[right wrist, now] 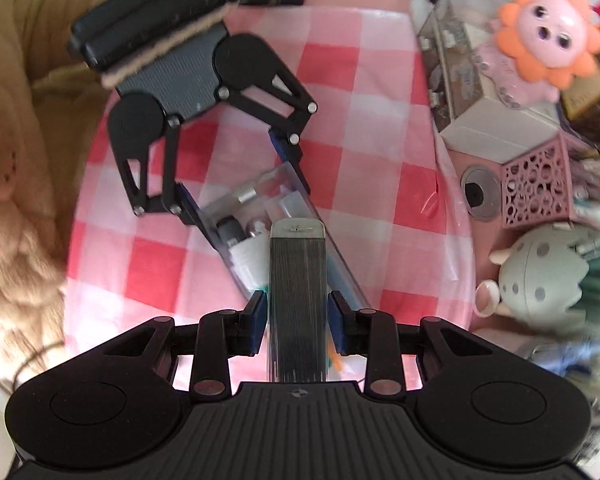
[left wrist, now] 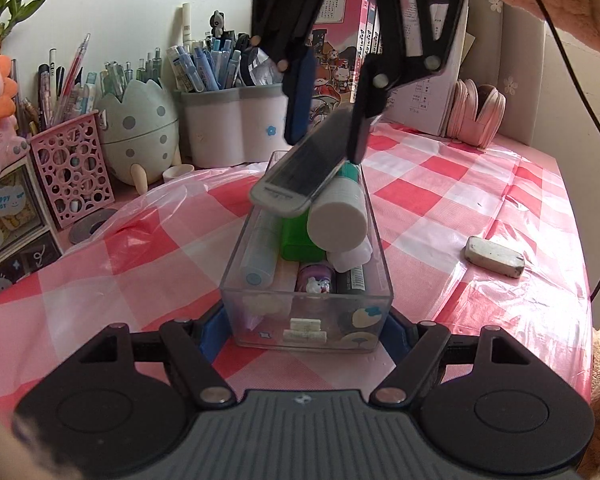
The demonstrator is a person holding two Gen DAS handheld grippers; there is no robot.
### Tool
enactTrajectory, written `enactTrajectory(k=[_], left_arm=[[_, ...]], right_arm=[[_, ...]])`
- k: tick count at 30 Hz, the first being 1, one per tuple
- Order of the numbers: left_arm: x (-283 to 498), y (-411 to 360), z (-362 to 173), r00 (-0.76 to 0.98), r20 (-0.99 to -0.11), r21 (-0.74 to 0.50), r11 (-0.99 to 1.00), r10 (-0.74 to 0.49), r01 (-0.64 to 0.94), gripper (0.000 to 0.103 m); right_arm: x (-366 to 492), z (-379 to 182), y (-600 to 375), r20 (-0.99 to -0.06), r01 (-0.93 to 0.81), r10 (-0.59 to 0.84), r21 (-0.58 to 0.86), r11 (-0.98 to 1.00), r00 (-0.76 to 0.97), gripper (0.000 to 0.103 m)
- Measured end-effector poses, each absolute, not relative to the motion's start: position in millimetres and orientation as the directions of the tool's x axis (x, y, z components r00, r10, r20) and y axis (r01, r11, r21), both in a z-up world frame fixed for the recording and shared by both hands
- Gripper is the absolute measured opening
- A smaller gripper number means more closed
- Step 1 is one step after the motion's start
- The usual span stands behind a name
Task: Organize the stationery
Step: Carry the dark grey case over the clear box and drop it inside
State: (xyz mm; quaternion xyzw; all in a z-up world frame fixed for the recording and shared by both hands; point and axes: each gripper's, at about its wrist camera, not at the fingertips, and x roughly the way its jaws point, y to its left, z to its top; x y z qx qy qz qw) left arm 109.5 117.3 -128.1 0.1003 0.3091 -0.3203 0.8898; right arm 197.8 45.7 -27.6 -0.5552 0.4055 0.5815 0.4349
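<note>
A clear plastic organizer box (left wrist: 306, 322) stands on the pink checked tablecloth, filled with glue sticks, a green item and small stationery. My left gripper (left wrist: 306, 330) is shut on the box's near end; it shows in the right wrist view (right wrist: 240, 188) too, gripping the box (right wrist: 300, 188). My right gripper (right wrist: 297, 320) is shut on a flat grey case with a white end (right wrist: 297, 280) and holds it tilted over the box. In the left wrist view the right gripper (left wrist: 324, 136) comes from above with the case (left wrist: 300, 178) resting on the box's contents.
A grey eraser (left wrist: 495, 257) lies on the cloth to the right. Pen holders line the back: a pink lattice cup (left wrist: 74, 170), an egg-shaped holder (left wrist: 140, 128), a white pen tub (left wrist: 234, 124). Books (left wrist: 420, 60) and a pink pouch (left wrist: 478, 114) stand at the back right.
</note>
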Motion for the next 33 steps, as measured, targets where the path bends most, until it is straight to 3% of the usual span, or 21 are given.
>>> enactTrajectory(k=[14, 24, 33], left_arm=[[109.4, 117.6, -128.0, 0.601, -0.613, -0.027, 0.774, -0.513, 0.633, 0.050], [108.6, 117.3, -127.6, 0.602, -0.613, -0.024, 0.774, -0.512, 0.633, 0.051], [108.3, 117.2, -127.5, 0.601, -0.613, -0.025, 0.774, -0.512, 0.633, 0.050]], right_arm=[[197.4, -32.8, 50.6, -0.998, -0.952, -0.013, -0.057, -0.300, 0.064, 0.039], [220.8, -35.1, 47.8, -0.978, -0.972, 0.091, -0.200, -0.125, 0.190, 0.041], [241.0, -79.0, 79.2, -0.987, -0.978, 0.070, -0.155, -0.138, 0.147, 0.037]])
